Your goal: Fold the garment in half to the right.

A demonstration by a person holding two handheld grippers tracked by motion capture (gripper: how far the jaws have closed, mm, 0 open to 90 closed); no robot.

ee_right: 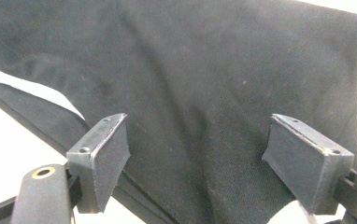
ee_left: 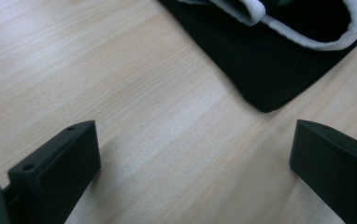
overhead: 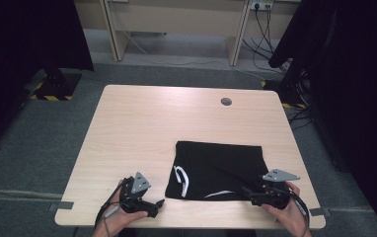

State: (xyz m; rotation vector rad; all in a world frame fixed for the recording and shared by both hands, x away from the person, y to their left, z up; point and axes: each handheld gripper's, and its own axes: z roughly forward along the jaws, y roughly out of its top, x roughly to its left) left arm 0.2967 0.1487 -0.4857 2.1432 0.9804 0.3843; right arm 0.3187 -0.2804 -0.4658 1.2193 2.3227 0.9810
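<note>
Folded black garment point(overhead: 219, 170), soft matte cloth with a fine weave, roughly square in outline, lying flat on the near right part of the bench point(overhead: 142, 128); its near edge sits close to the bench's front edge. White ribbed trim point(overhead: 181, 180) curls in a loop at the garment's near left corner, and a thin white line runs along the near edge farther right. Bench: pale wood-grain laminate, rounded corners, one small round grey cable port point(overhead: 226, 101) near the far edge. Left gripper point(overhead: 158, 203): held in a hand point(overhead: 122, 217) at the near left, just beside the garment's left corner and apart from it; fingers released and standing wide over bare bench. Right gripper point(overhead: 245, 191): held in a hand point(overhead: 287, 215) at the near right, its fingers reaching over the garment's near right part, spread wide, with cloth lying between them but not pinched. Each gripper carries a grey three-cornered plate on top. The left gripper view gives the rounded, doubled corner of the cloth point(ee_left: 265, 70) and the thick ribbing of the trim point(ee_left: 307, 32), with grain lines in the laminate. The right gripper view gives the cloth's surface point(ee_right: 204, 93) close up, with shallow creases and lint specks, and the worn grey faces of the fingers point(ee_right: 109, 158). The high view adds the grey carpet floor point(overhead: 53, 143) and dark curtains point(overhead: 354, 98) at both sides.
</note>
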